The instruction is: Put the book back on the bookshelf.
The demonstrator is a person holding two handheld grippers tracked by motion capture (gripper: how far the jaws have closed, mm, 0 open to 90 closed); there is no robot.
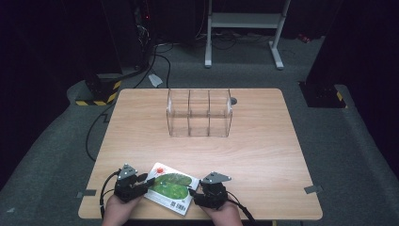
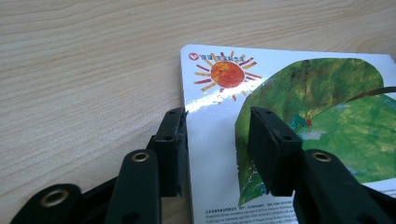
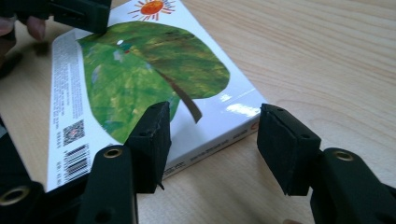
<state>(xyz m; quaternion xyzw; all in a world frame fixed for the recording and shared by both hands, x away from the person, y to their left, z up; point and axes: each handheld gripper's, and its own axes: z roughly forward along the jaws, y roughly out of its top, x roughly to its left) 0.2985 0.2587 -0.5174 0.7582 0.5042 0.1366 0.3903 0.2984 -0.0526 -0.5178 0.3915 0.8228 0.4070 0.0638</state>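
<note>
Wooden table [image 1: 254, 141], grey carpet [image 1: 343, 141], dark room

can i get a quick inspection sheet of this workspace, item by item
surface: light wood table, bare apart from two things
job's things: picture book lying flat, back cover up with green leaf, sun and barcode, at the near edge
clutter: clear three-compartment organiser standing mid-table, looks empty
grippers: left gripper with jaws astride the book's corner, one beside its edge, one over the cover; right gripper with jaws astride the opposite corner; neither visibly clamped
cables: black cable trailing off the table's left side
surroundings: grey carpet, white stand legs, hazard-striped bases
</note>
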